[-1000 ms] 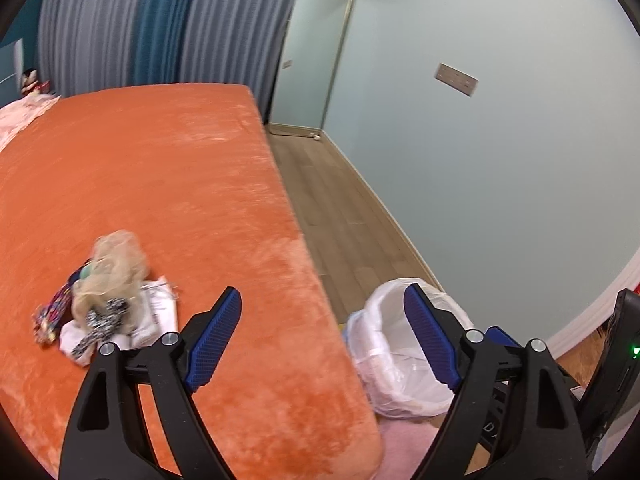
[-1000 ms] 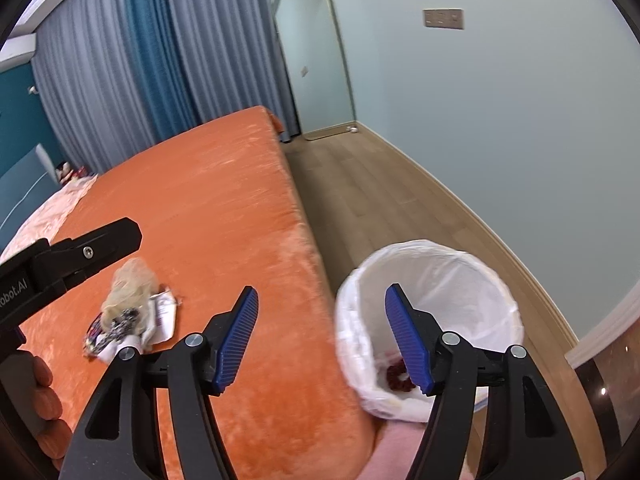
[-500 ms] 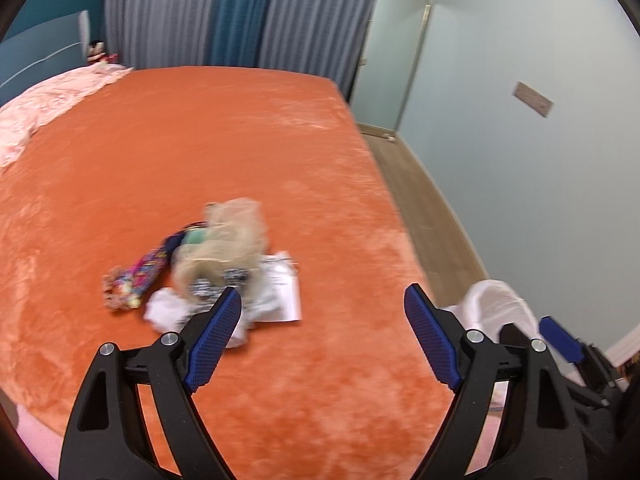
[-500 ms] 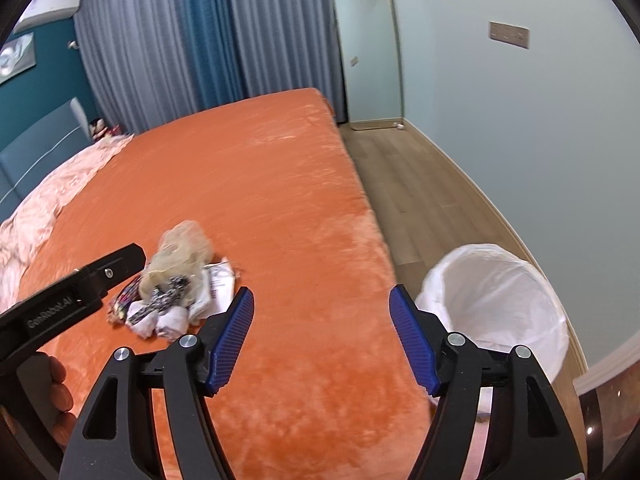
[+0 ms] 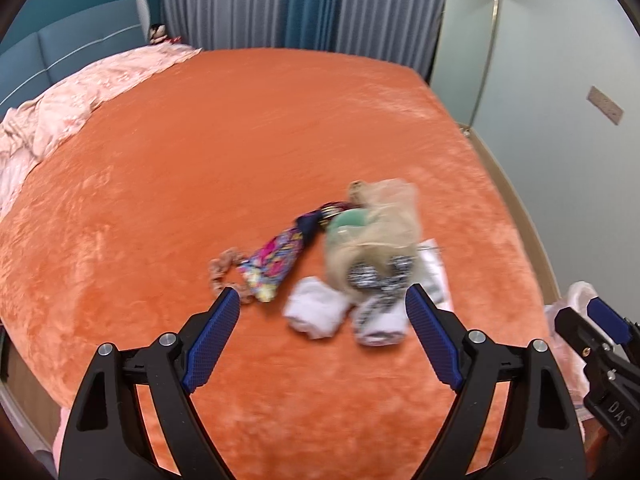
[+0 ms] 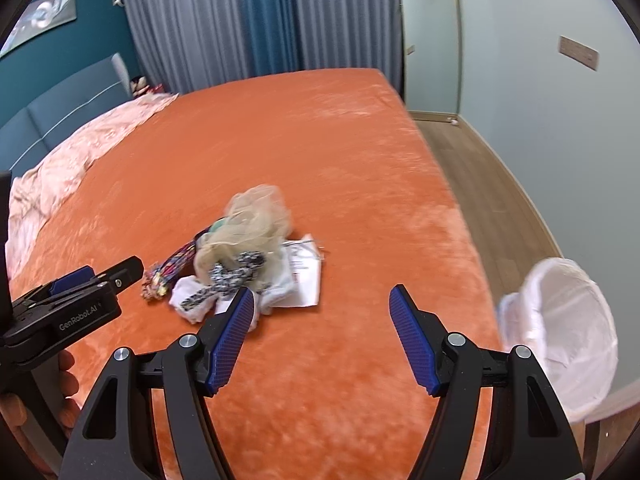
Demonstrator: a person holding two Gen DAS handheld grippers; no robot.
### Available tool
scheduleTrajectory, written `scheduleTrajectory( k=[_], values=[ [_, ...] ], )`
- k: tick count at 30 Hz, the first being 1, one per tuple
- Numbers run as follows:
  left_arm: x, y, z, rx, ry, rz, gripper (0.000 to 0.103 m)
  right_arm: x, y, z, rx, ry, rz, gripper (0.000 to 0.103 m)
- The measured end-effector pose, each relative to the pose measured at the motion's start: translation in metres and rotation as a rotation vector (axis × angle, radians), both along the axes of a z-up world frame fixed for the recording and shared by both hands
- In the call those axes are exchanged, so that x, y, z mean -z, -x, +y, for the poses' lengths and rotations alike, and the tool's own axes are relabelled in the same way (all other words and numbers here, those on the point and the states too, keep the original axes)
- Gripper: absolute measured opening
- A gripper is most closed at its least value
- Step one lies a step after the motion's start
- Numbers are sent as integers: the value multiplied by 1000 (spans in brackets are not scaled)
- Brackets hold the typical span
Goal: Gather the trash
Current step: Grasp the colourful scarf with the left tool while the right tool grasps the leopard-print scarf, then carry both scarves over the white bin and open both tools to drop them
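Both claws (image 5: 323,312) (image 6: 322,312) wide apart above trash pile (image 5: 360,256) on bed (image 5: 240,140).

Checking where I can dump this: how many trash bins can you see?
1. The white-lined trash bin stands on the floor beside the orange bed, right of the open right gripper. Others may be out of view.

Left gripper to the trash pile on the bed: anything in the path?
Nothing visible. The left gripper has its jaws open, and only bare orange bedspread lies between it and the trash pile. The right gripper is off to the side, nearer the lined trash bin.
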State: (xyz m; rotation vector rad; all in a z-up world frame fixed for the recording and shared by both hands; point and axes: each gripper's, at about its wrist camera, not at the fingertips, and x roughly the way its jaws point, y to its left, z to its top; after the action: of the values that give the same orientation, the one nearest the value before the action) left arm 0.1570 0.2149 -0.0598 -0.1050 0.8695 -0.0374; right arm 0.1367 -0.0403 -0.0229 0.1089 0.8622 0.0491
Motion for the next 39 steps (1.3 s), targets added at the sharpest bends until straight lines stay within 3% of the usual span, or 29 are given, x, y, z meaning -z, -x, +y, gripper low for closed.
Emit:
scheduleTrajectory(
  k=[6,9,23,26,29,31,34,39],
  values=[
    [24,-23,36,-55,1,41,81,26,-32,33,-49,-40,43,68],
    [33,-36,45,-38,-3,45,81,42,-51,50,-74,-43,69,66],
    [89,-126,44,56,66,126,76,101,-112,81,-98,-76,189,33],
    [110,-144,41,66,80,175,64,112,-117,81,-101,-79,212,27],
    [127,-156,40,73,97,224,45,117,-119,80,-104,-100,221,24],
    [132,-158,39,83,123,235,28,116,-118,80,-109,-113,215,17],
    [129,-156,34,104,130,222,12,111,-117,77,-116,-129,207,15],
    [111,-146,30,111,130,189,6,90,-107,69,-119,-147,158,14]
  ],
)
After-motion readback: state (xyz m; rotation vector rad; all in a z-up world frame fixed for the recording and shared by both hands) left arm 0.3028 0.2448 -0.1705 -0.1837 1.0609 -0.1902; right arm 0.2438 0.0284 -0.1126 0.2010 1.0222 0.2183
